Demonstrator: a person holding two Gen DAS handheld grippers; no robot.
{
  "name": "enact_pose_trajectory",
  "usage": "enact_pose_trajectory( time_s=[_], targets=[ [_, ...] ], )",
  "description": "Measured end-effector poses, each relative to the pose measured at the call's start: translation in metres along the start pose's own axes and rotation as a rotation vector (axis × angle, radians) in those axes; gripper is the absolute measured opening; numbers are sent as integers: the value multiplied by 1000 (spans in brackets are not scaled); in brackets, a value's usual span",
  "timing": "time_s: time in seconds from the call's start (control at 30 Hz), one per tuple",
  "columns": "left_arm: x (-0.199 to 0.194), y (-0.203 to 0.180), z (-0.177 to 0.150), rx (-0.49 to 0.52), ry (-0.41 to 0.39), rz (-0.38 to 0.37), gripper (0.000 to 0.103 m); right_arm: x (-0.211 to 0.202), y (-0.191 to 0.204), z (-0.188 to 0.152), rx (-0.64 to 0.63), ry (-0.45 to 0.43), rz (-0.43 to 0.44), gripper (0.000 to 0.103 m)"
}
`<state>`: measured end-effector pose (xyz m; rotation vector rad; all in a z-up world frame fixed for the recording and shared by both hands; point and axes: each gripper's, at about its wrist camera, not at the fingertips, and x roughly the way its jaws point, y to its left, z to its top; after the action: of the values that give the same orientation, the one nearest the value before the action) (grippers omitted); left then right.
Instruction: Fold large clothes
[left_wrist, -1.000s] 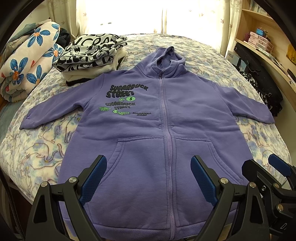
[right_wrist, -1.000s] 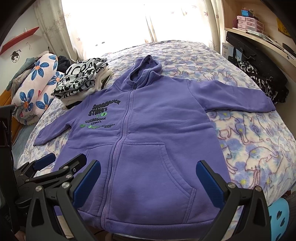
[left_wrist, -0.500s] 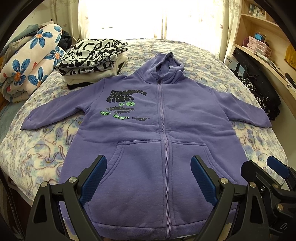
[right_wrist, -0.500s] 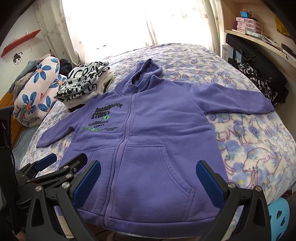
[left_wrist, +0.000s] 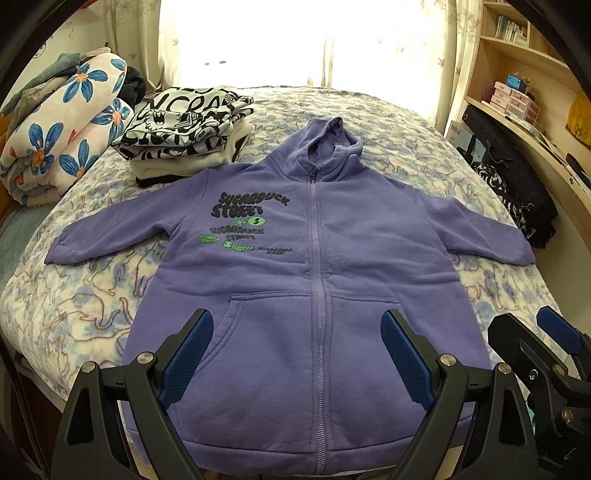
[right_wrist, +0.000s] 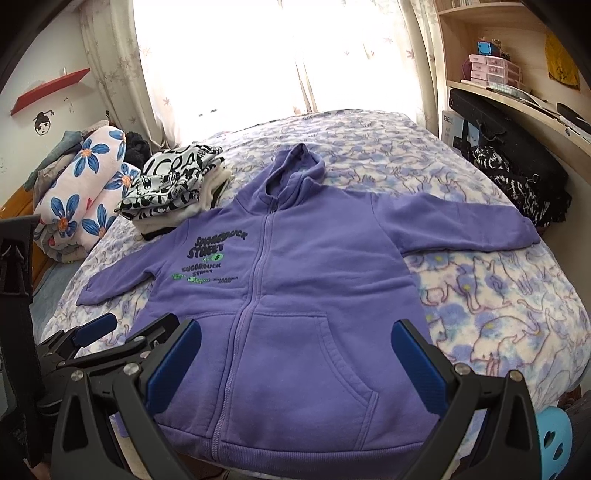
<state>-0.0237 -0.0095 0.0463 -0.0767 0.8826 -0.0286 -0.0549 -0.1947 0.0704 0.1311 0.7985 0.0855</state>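
Both wide open and empty: left gripper (left_wrist: 297, 354), right gripper (right_wrist: 295, 362), side by side. Just ahead and below, flat on the bed (left_wrist: 74, 295), front up, sleeves spread: purple hoodie (left_wrist: 314, 266). Farther ahead to the left, a folded pile (left_wrist: 184, 125).

Bed (left_wrist: 92, 295) wearing cat-print blanket, carrying purple hoodie (left_wrist: 314, 295) lying flat at centre, zip up, sleeves spreading toward 3 and 9 o'clock. Folded clothes stack (left_wrist: 184, 136) sitting at 11 o'clock; floral quilt roll (left_wrist: 62, 125) resting at 10 o'clock.
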Motion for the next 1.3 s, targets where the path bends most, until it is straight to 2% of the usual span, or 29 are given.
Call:
enact_pose_trajectory(
  time_s=[0.13, 0.27, 0.5, 0.7, 0.9, 1.13, 1.3],
  targets=[
    [-4, -6, 7, 13, -25, -29, 91, -5, -3, 9, -15, -27, 1, 103],
    [-3, -15, 18, 24, -18, -50, 91, -7, -9, 21, -20, -37, -4, 103],
    [-5, -39, 34, 99, -67, -12, 91, -5, -20, 41, -33, -46, 4, 103],
    [0, -61, 55, 159, -62, -17, 91, -4, -37, 61, -28, -62, -3, 103],
    [5, -83, 80, 210, -133, 25, 91, -5, -63, 83, -2, -104, -44, 103],
    [21, -113, 110, 256, -178, 62, 91, -1, -103, 109, 8, -187, -147, 103],
    [38, -138, 130, 273, -219, 22, 91, 15, -137, 126, 35, -180, -169, 101]
  ],
)
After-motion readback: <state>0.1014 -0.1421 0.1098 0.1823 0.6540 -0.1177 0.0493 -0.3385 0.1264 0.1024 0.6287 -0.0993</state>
